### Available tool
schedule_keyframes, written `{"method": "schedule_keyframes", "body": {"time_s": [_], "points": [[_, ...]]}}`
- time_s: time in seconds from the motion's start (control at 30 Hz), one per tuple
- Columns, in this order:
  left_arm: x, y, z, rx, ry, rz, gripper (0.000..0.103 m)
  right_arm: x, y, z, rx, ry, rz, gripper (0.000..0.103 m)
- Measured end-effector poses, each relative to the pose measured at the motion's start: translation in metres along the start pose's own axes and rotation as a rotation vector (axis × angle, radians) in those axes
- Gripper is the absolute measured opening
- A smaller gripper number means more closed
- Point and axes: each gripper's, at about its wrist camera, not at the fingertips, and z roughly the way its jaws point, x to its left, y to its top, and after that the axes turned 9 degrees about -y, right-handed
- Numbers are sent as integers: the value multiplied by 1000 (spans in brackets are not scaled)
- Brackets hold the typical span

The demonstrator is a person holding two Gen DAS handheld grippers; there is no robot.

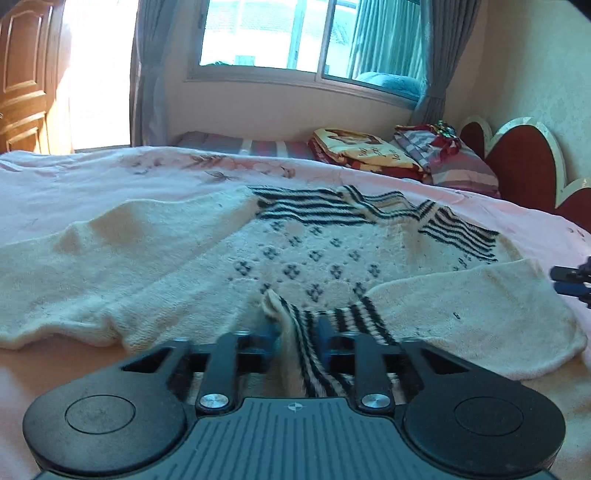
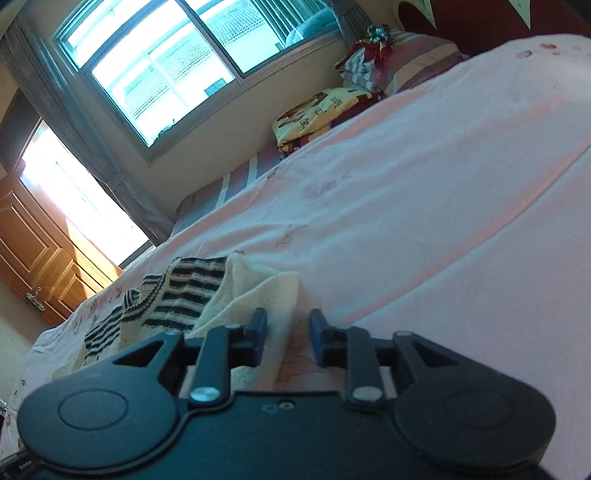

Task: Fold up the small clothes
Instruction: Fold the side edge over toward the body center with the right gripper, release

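Note:
A cream knitted sweater (image 1: 303, 254) with black stripes and small diamond marks lies spread on the pink bedsheet (image 1: 110, 177). Its striped hem (image 1: 295, 332) stands up in a ridge between the blue pads of my left gripper (image 1: 298, 339). The jaws are apart and do not visibly squeeze the hem. A plain cream sleeve (image 1: 480, 317) lies folded across on the right. My right gripper (image 1: 572, 282) shows at that view's right edge, beside the sleeve. In the right wrist view, my right gripper (image 2: 288, 332) is open over the sleeve's edge (image 2: 266, 295), holding nothing. The striped part (image 2: 177, 291) lies to the left.
A folded yellow and red blanket (image 1: 365, 151) and a striped pillow (image 1: 454, 162) lie at the head of the bed by a red scalloped headboard (image 1: 524, 162). A window (image 1: 306, 33) with grey curtains is behind. A wooden door (image 1: 22, 74) stands at far left.

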Motion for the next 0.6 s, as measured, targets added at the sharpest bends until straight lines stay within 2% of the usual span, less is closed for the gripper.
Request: {"method": "schedule_keyframes", "body": {"time_s": [0.03, 0.1, 0.17, 0.23, 0.33, 0.43, 0.5, 0.6], "points": [[0, -1, -6, -32, 23, 9, 73, 0, -2, -7, -6, 9, -10, 29], [-2, 2, -15, -50, 5, 9, 74, 6, -10, -26, -14, 33, -65, 24], [-15, 6, -20, -73, -48, 20, 74, 22, -22, -39, -24, 37, -149, 18], [-40, 8, -18, -81, -84, 108, 74, 41, -35, -45, -34, 34, -243, 11], [-66, 8, -2, -38, -113, 175, 74, 62, -48, -42, -36, -21, -339, 9], [-65, 1, 21, 95, -82, 161, 74, 64, -50, -32, -4, -97, -371, 7], [-57, -5, 21, 77, -119, 136, 74, 54, -54, -26, 22, -109, -353, 4], [-60, -3, 17, 87, -114, 144, 74, 55, -53, -28, 29, -120, -347, 4]]}}
